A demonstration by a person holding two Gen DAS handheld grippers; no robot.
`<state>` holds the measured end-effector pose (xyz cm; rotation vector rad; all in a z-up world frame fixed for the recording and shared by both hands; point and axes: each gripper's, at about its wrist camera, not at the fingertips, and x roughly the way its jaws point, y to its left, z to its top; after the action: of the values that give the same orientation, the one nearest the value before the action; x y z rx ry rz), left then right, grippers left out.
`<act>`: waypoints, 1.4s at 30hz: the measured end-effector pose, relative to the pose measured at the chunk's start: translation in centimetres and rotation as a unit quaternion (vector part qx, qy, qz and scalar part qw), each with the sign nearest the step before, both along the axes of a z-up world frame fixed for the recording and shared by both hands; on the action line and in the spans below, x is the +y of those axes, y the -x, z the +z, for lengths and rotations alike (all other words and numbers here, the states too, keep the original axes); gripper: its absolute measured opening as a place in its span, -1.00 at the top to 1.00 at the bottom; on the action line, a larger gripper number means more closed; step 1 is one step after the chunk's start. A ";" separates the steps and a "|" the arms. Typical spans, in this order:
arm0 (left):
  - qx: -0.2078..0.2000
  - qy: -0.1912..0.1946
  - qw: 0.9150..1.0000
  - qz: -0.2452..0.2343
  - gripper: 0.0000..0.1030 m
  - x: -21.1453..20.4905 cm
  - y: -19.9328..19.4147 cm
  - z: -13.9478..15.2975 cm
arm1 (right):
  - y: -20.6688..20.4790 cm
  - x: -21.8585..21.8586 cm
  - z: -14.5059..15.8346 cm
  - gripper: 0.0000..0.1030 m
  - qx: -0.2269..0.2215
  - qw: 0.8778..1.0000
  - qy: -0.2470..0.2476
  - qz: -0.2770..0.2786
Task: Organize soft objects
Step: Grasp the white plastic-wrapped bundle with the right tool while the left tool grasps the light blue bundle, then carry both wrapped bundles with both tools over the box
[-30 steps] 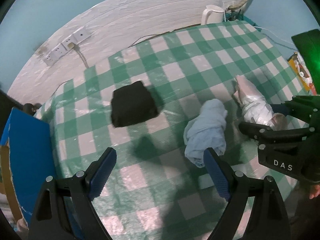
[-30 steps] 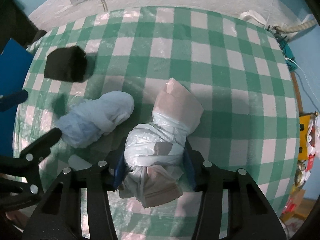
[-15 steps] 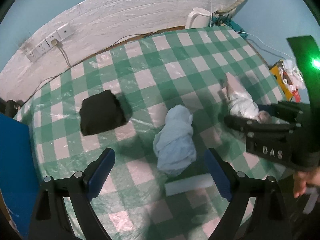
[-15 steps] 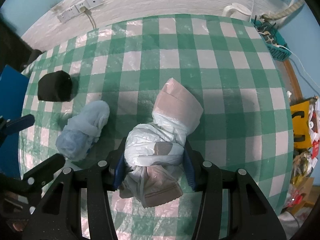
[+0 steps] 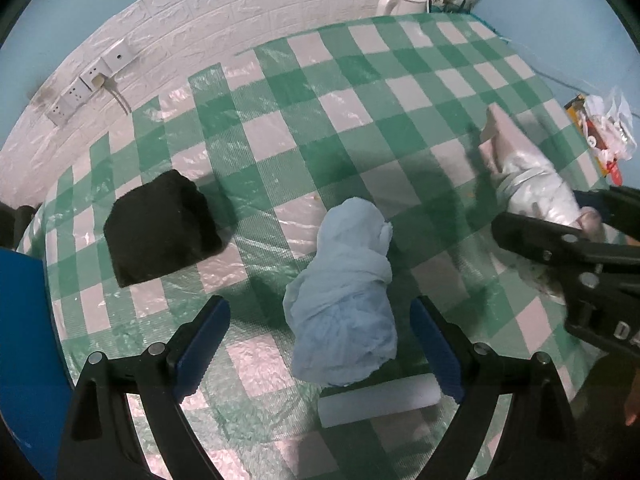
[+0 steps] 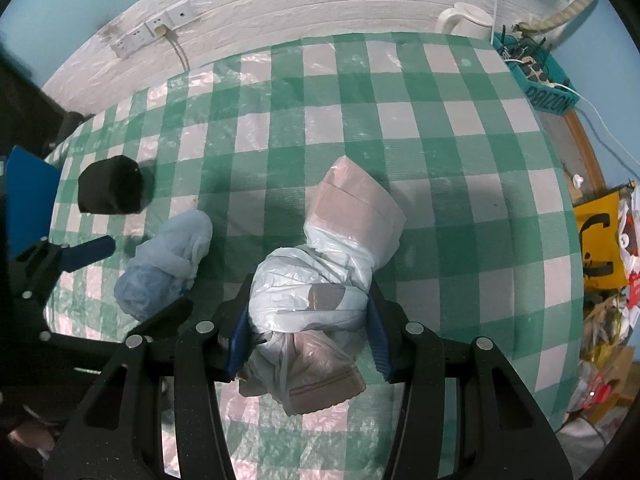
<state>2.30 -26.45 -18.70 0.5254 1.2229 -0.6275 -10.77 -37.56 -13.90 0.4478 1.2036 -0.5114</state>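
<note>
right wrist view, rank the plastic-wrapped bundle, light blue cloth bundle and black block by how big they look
1. plastic-wrapped bundle, though it is nearest the camera, so partly inflated
2. light blue cloth bundle
3. black block, farthest away

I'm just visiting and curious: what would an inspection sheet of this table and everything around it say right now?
Surface: table under a green-and-white checked cloth with clear plastic over it.
Job's things: black bundle and blue bundle lie apart on the cloth; bagged towel sits between the right jaws.
Clutter: white roll just before the blue bundle.
Grippers: left gripper open, empty, around the blue bundle without touching; right gripper shut on the bagged towel.
Cables: one plug and cord at the sockets.
Surroundings: white brick wall, kettle, teal basket, yellow bag.
</note>
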 end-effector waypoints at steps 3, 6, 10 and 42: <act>-0.004 0.008 1.000 0.001 -0.34 0.2 0.0 0.0 | -0.2 0.2 0.0 0.05 0.002 1.000 0.001 0.005; 0.008 0.014 1.000 0.007 0.11 0.6 -0.3 -0.1 | -0.5 0.4 0.1 0.05 0.001 1.000 0.001 0.011; -0.006 0.020 1.000 0.016 0.19 1.4 -0.7 0.4 | -0.9 0.7 0.3 0.05 0.000 1.000 0.002 0.017; -0.086 0.019 0.993 0.082 0.22 8.3 0.1 7.7 | -4.3 7.4 5.9 0.05 -0.033 0.992 0.054 0.108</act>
<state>2.24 -18.15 -10.99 0.4334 1.0761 -0.4557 -6.48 -30.12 -7.99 0.2366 1.1390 -0.3701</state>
